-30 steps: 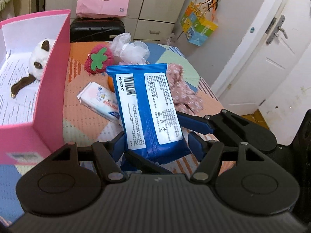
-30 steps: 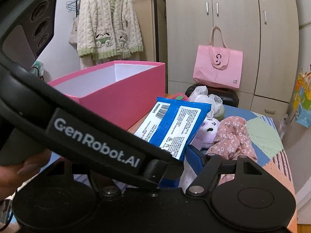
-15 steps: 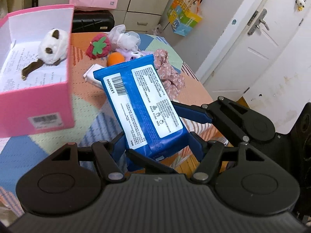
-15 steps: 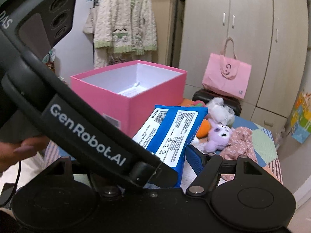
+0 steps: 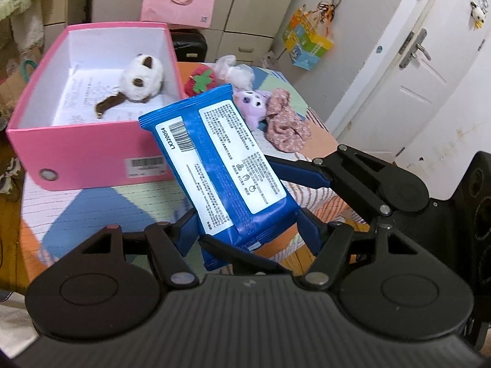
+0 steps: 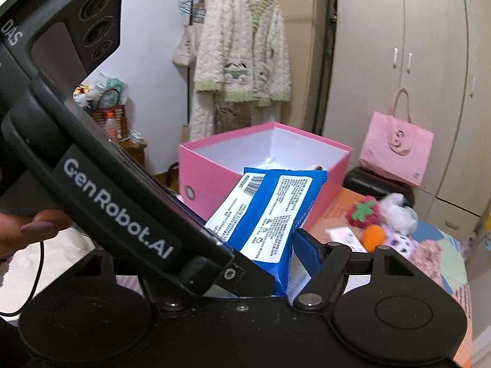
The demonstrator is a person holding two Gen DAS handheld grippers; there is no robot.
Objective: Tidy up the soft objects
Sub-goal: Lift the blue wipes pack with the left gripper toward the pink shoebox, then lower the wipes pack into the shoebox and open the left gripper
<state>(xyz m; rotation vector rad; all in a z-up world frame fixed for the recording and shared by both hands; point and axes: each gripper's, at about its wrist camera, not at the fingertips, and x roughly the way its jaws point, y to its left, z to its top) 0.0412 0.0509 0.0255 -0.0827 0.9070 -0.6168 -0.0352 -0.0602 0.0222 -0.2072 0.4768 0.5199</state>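
Note:
A blue wipes pack [image 5: 221,165] with white labels hangs tilted in the air, its far end near the front right corner of the open pink box [image 5: 92,153]. My left gripper [image 5: 247,214] is shut on the pack's near end. From the right, a blue finger [image 5: 294,173] of my right gripper presses on the pack's side. In the right wrist view the pack [image 6: 270,214] sits in my right gripper [image 6: 248,236]; the left gripper's body hides one of its fingers. A white and brown plush [image 5: 141,76] lies inside the box [image 6: 214,168].
On the patchwork table [image 5: 92,211] behind the pack lie a strawberry plush [image 5: 201,81], a white mesh puff [image 5: 236,72], a purple plush [image 5: 251,104] and a floral cloth [image 5: 285,128]. An orange ball [image 6: 373,236] and a small tissue pack [image 6: 343,234] lie nearby. A hand [image 6: 27,227] holds the left gripper.
Both grippers have pulled back and risen together with the blue pack still held. The pink box now shows whole, farther off and lower in the left wrist view.

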